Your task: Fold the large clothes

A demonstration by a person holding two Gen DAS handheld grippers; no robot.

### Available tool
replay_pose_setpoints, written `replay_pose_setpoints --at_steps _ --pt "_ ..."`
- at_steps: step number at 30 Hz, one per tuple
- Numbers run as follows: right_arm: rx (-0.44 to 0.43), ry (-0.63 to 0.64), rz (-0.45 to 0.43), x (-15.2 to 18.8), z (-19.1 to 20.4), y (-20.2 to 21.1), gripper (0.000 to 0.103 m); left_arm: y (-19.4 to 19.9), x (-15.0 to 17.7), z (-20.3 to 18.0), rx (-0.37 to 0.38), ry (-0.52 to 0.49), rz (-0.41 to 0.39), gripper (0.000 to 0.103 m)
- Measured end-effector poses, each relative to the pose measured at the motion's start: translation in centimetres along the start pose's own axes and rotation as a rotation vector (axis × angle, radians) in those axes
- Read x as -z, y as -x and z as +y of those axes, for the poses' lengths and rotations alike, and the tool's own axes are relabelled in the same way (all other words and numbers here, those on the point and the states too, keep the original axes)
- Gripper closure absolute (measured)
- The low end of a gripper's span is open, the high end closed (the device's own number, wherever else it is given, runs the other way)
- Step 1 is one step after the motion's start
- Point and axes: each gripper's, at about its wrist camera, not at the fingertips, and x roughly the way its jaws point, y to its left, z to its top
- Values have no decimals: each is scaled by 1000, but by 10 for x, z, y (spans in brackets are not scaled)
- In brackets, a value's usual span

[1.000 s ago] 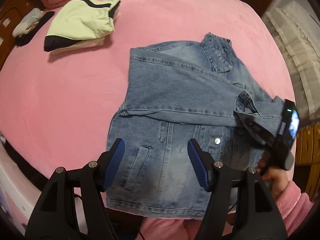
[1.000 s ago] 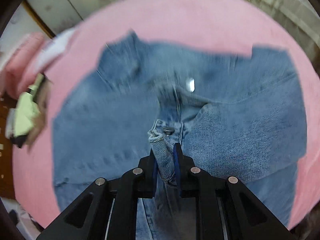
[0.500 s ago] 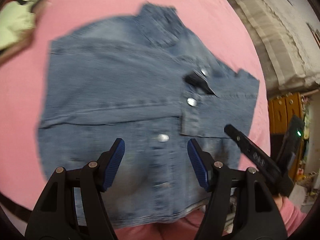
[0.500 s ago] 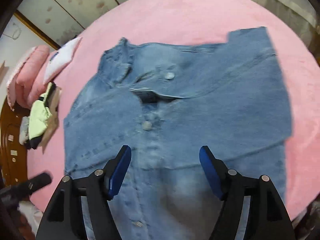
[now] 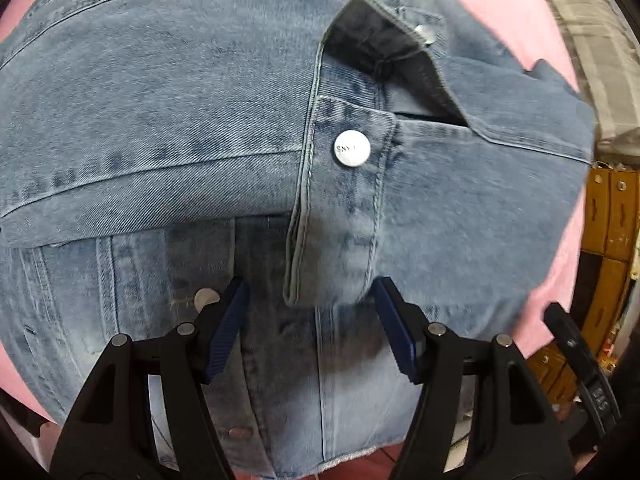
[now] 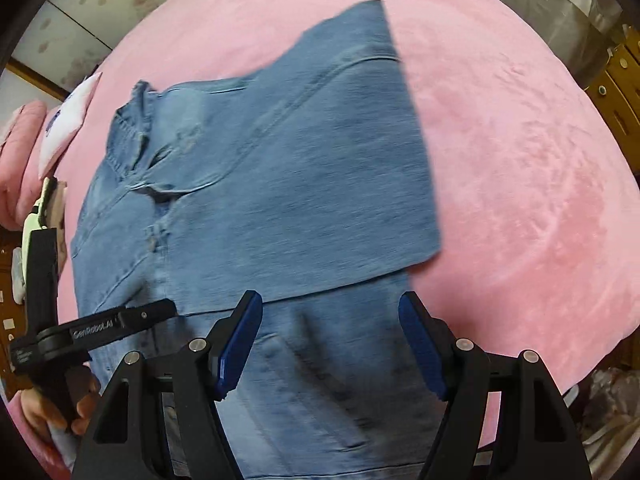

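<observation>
A blue denim jacket (image 5: 168, 128) lies front up on the pink bed (image 6: 520, 160), both sleeves folded across its chest. In the left wrist view a sleeve cuff with a silver button (image 5: 352, 148) lies just ahead of my left gripper (image 5: 312, 320). That gripper hangs open close above the jacket's button placket, nothing between its blue pads. My right gripper (image 6: 330, 340) is open too, above the jacket's lower right part near the hem, and holds nothing. The left gripper (image 6: 120, 320) shows at the left of the right wrist view, with a hand (image 6: 60, 404) on its grip.
A white pillow (image 6: 68, 120) and a rolled pink quilt (image 6: 20, 152) lie at the bed's far left, beside a folded pale green garment (image 6: 36, 216). Wooden drawers (image 5: 612, 216) stand past the bed's right edge. Bare pink cover stretches to the jacket's right.
The right gripper let go of the sleeve cuff, opened wide and moved toward the jacket's lower right. The left gripper dropped close over the jacket's middle, still open.
</observation>
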Motion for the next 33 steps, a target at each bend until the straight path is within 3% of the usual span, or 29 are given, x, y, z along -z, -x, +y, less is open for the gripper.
replay_pose_setpoints --at_steps 3,5,9,11,13,17,21,27,30,33 --pt "7 26 2 -2 -21 2 31 -4 -3 -9 -18 0 -41 47" --pt "18 45 12 -3 -33 2 31 -4 -4 -21 -11 -27 -79 68" --pt "30 56 18 -7 -53 5 31 -9 -6 -43 -70 -80 -84 76" --pt "31 50 15 -10 -59 4 31 -6 -8 -47 -64 -53 -93 89" --pt "24 45 7 -15 -64 6 31 12 -10 -51 4 -32 -158 100" --pt "28 44 -15 -22 -65 8 31 57 -16 -76 60 -83 -315 100" --pt "22 13 -30 -30 -65 11 31 127 -33 -97 111 -168 -490 100" --pt "5 20 -61 -35 -49 11 31 240 -53 -68 170 -146 -749 100" --pt "3 36 -65 -34 -39 9 31 256 -50 -36 143 -85 -774 100" --pt "3 53 -55 -33 -30 3 31 236 -54 11 69 23 -719 100"
